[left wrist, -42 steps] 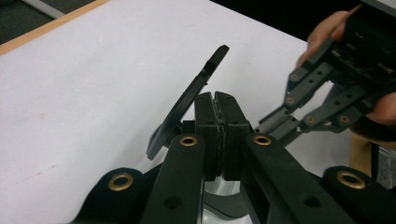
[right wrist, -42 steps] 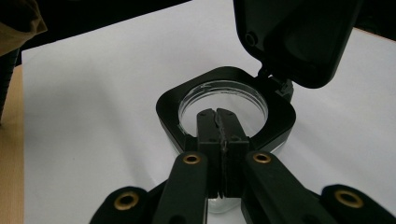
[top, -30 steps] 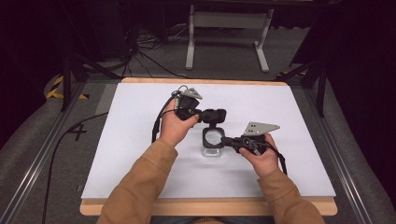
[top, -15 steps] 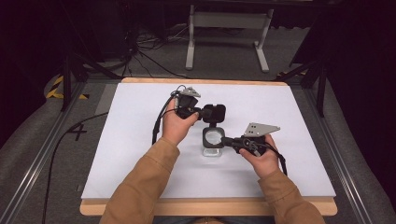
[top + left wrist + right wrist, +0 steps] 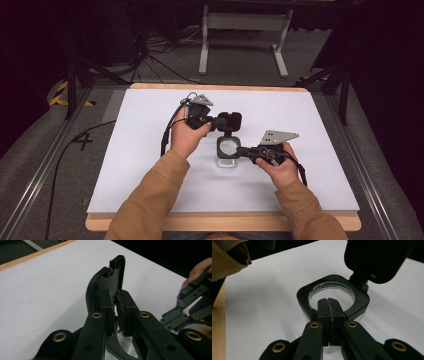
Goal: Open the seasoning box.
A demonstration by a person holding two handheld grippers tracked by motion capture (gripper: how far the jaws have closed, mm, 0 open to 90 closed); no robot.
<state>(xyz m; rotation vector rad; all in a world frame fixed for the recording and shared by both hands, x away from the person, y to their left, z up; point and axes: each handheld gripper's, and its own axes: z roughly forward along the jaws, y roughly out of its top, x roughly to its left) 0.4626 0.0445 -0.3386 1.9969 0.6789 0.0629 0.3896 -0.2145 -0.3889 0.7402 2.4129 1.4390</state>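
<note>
A small clear box (image 5: 227, 156) with a black rim (image 5: 303, 296) stands mid-table, its hinged black lid (image 5: 231, 121) raised upright. My left gripper (image 5: 220, 122) reaches in from the left to the lid (image 5: 110, 272). Its jaws have just been opening: the pads (image 5: 126, 302) stand a sliver apart, with the lid's edge at their tips. My right gripper (image 5: 241, 150) comes from the right and rests on the near rim, tips (image 5: 328, 300) over the clear opening. Its jaws have also just been opening, but still look together with nothing between them.
The white tabletop (image 5: 150, 150) has a wooden edge (image 5: 220, 221) along the front. Orange-brown sleeves (image 5: 150, 200) come in from the bottom. Behind the table are a metal stand (image 5: 240, 30) and floor cables (image 5: 150, 60). A dark rail (image 5: 45, 170) runs along the left side.
</note>
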